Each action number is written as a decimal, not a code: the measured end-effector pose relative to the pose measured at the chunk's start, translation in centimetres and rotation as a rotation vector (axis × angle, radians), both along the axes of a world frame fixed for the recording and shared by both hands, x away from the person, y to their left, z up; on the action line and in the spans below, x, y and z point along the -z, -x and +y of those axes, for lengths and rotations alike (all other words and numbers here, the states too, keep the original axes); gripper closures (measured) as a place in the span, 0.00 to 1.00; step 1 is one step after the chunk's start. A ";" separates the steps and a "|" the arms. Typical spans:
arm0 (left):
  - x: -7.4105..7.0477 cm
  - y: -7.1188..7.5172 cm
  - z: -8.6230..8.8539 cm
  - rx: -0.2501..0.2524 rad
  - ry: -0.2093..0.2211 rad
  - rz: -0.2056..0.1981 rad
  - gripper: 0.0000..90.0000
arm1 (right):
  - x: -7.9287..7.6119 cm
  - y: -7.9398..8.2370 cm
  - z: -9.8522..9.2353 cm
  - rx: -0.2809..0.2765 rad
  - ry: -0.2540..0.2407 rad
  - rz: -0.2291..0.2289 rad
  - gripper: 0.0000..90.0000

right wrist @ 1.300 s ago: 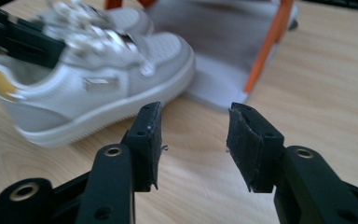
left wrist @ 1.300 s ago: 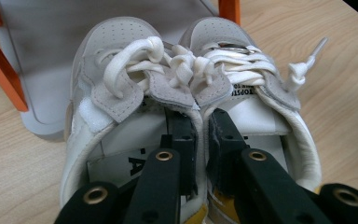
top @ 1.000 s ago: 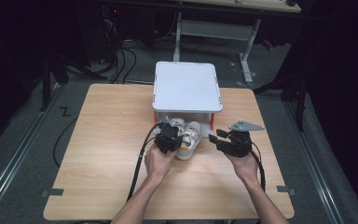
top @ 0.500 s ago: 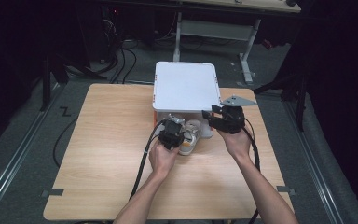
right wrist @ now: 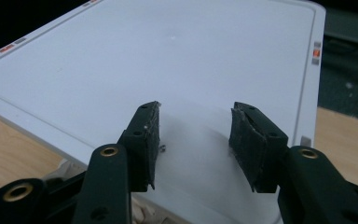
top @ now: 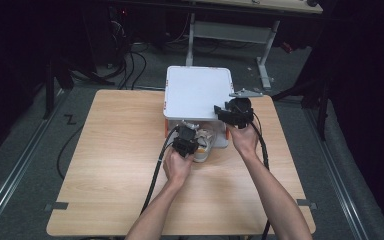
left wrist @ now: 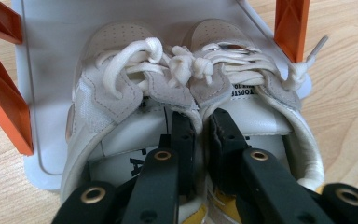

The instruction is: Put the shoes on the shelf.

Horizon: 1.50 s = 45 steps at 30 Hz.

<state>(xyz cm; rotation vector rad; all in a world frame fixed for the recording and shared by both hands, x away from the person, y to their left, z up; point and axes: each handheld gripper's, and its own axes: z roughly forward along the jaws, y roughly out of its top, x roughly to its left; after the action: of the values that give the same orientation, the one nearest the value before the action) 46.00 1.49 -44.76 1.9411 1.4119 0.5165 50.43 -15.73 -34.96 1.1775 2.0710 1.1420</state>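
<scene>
- Two pale sneakers (left wrist: 186,93) sit side by side on the lower shelf of a white rack (top: 198,92) with orange struts (left wrist: 2,88), at the far middle of the worktop (top: 110,165).
- Left tool (left wrist: 200,128): jaws pressed nearly together, pinching the two inner collars where the shoes meet.
- Right tool (right wrist: 193,140): jaws spread, nothing between them, hovering over the rack's flat white top.
- Handling, as judged: shoes look light, with soft, yielding uppers and loose laces (left wrist: 168,58) that could snag a strut.
- Best hold, as judged: the paired collars, gripped deep, so both shoes move as one; the toes may sag or swing.
</scene>
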 end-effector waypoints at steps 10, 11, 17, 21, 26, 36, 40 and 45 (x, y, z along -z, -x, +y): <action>0.1 -0.4 -0.2 0.004 -0.011 0.004 0.80 | -0.5 -0.8 0.5 -0.028 0.061 0.034 0.57; 0.1 -0.4 -0.2 0.007 -0.011 0.005 0.76 | -0.4 -0.8 0.5 -0.029 0.061 0.026 0.57; 0.0 -0.3 -0.5 0.017 -0.002 0.012 0.66 | -0.5 -0.8 0.5 -0.029 0.059 0.028 0.57; -0.3 -0.1 -0.4 0.026 0.010 0.007 0.56 | -0.4 -0.8 0.4 -0.031 0.058 0.026 0.57; -0.5 0.2 -0.2 0.040 0.017 0.013 0.48 | -0.5 -0.8 0.5 -0.032 0.063 0.025 0.57; -0.6 0.4 -0.2 0.047 0.003 0.045 0.39 | -0.4 -0.8 0.5 -0.034 0.064 0.024 0.57; -0.4 0.3 0.0 0.065 0.044 0.059 0.32 | -0.4 -0.8 0.5 -0.032 0.064 0.024 0.57; -0.5 0.6 -0.4 0.055 0.027 0.041 0.21 | -0.4 -0.8 0.5 -0.032 0.065 0.022 0.57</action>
<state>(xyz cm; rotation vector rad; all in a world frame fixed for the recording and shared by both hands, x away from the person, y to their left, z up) 45.37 1.08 -44.30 1.9735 1.3803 0.4326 51.20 -15.25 -34.53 1.1349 2.1343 1.0730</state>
